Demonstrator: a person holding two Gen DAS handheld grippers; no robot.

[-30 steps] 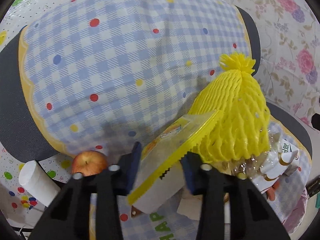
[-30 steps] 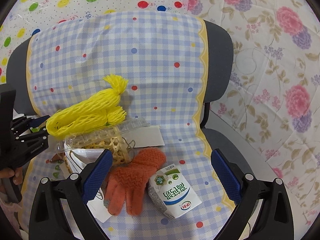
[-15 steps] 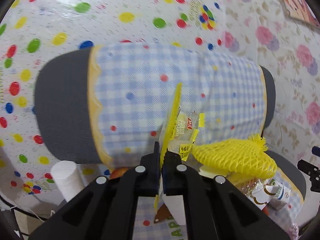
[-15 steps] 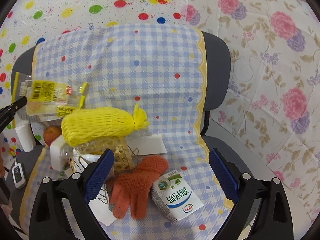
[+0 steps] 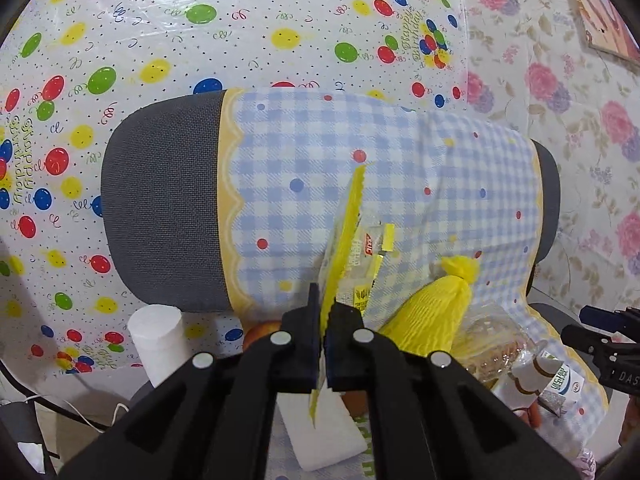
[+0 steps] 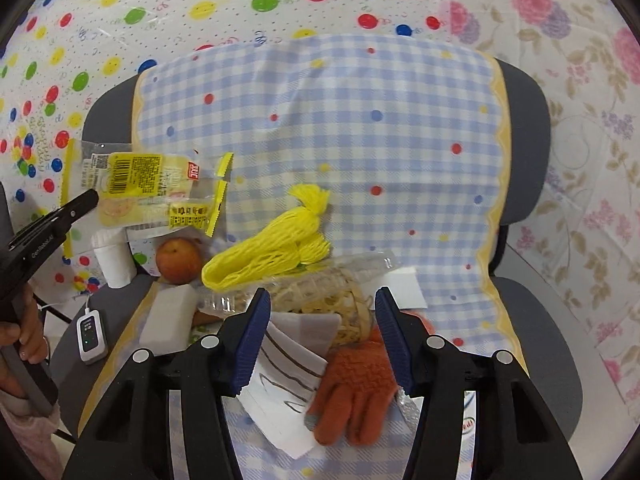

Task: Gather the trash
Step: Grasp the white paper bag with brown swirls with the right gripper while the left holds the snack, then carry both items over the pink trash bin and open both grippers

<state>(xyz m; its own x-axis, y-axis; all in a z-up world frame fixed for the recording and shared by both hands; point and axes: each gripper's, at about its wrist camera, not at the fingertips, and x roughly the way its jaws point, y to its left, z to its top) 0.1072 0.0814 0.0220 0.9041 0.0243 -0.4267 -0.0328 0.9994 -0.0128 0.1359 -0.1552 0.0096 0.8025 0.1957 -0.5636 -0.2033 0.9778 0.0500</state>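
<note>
My left gripper [image 5: 323, 348] is shut on a yellow-edged clear snack wrapper [image 5: 349, 236] and holds it edge-on, lifted above the chair seat; the wrapper also shows at the left of the right wrist view [image 6: 144, 188], held by the left gripper [image 6: 86, 202]. My right gripper [image 6: 320, 336] is open, its blue pads either side of a woven basket [image 6: 324, 300] and a folded paper [image 6: 284, 376]. A yellow foam fruit net [image 6: 268, 250] lies on the basket. An orange glove [image 6: 356, 384] lies below it.
A checked cloth [image 6: 340, 128] covers a grey office chair [image 6: 520, 128]. An apple [image 6: 179, 260], a white sponge block [image 6: 168, 316], a white paper roll [image 6: 112, 256], a small white remote [image 6: 91, 334] and a milk carton [image 5: 556, 376] lie around.
My left gripper closed on the wrapper and lifted it up and left, away from the pile. My right gripper moved left and forward over the basket; its jaws narrowed but stay open.
</note>
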